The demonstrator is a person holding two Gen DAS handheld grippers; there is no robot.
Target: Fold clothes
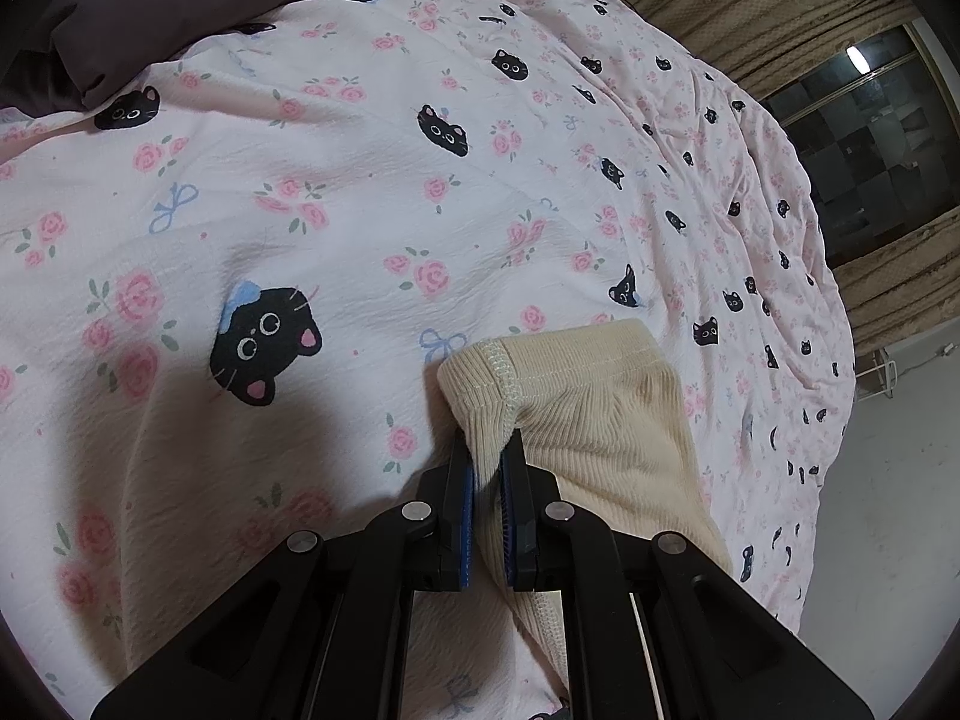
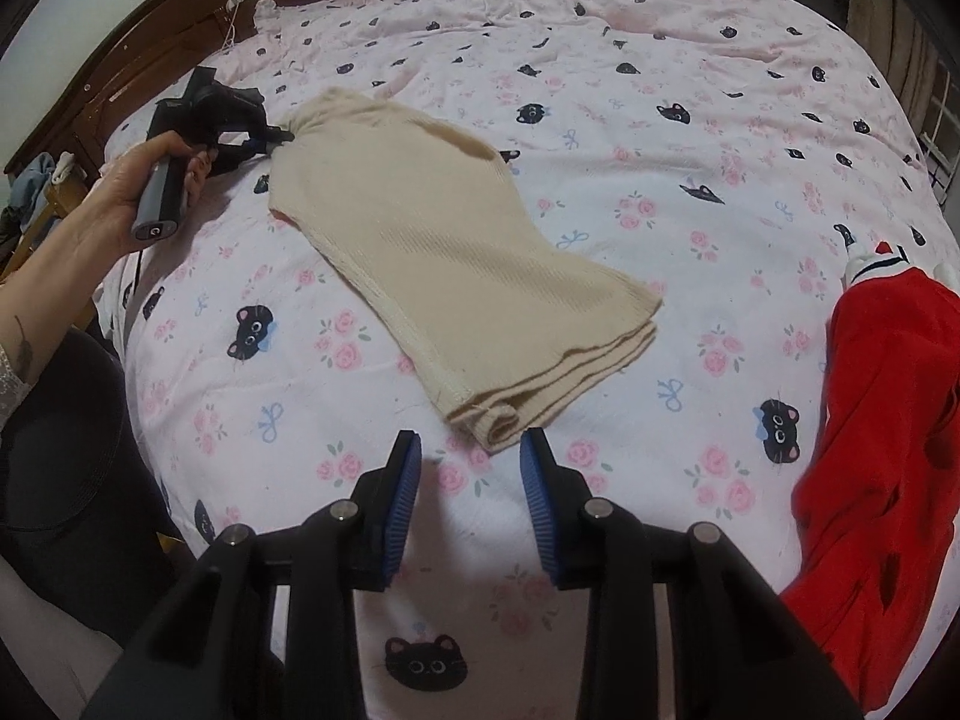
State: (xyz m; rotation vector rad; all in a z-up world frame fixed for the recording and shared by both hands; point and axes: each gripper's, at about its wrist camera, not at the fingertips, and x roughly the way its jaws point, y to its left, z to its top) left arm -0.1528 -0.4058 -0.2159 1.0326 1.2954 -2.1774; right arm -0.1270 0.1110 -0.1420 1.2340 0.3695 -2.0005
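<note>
A: The right gripper (image 2: 470,450) is hovering with jaws spread and empty; the cream ribbed garment (image 2: 444,252) on the bedspread (image 2: 690,192) is lying just ahead, near hem closest.

B: Its long axis is running away up-left, where the left gripper (image 2: 273,141) is pinching the far end.

Soft indoor light, fisheye-warped edges, perhaps slight blur

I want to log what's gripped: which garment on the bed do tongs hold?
The beige top: the left tongs pinch its far corner. The red garment lies untouched at right.
</note>
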